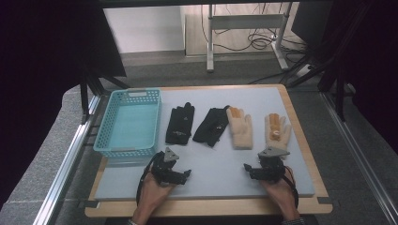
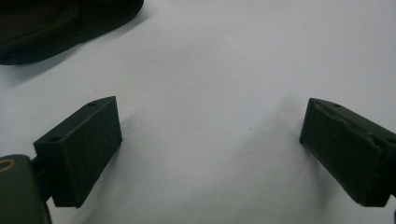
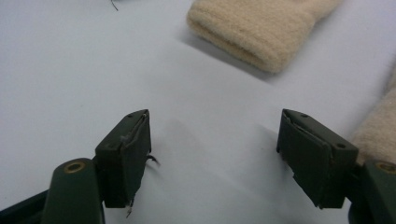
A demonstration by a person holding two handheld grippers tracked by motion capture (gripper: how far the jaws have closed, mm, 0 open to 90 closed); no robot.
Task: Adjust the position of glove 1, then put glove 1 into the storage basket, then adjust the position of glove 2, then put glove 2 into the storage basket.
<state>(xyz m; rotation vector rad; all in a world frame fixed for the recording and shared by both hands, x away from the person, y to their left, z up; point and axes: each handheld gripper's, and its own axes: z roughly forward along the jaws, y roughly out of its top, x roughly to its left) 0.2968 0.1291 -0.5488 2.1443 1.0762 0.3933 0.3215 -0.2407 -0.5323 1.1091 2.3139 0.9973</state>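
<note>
I am holding both tongs low over the grey mat (image 1: 211,164), and both are standing wide open with nothing between their jaws. My left tongs (image 1: 184,174) are hovering just in front of the blue basket (image 1: 105,138), with the nearer black glove (image 1: 180,123) lying a little beyond them; its dark edge is showing at the top corner of the left gripper view (image 2: 60,23). My right tongs (image 1: 248,168) are sitting near the cuffs of the two cream gloves: one cuff is lying ahead (image 3: 261,35) and the other is just beside my right jaw (image 3: 378,130). A second black glove (image 1: 212,125) is lying between the first and the cream pair (image 1: 240,129).

I am judging this the approach before a first pick. To do it well, I am thinking of bringing one jaw down on each side of a cuff, pressing into the mat so the fabric bunches, then closing fully. Soft knit may slip, so I am aiming for the thick cuff rather than the fingers.
</note>
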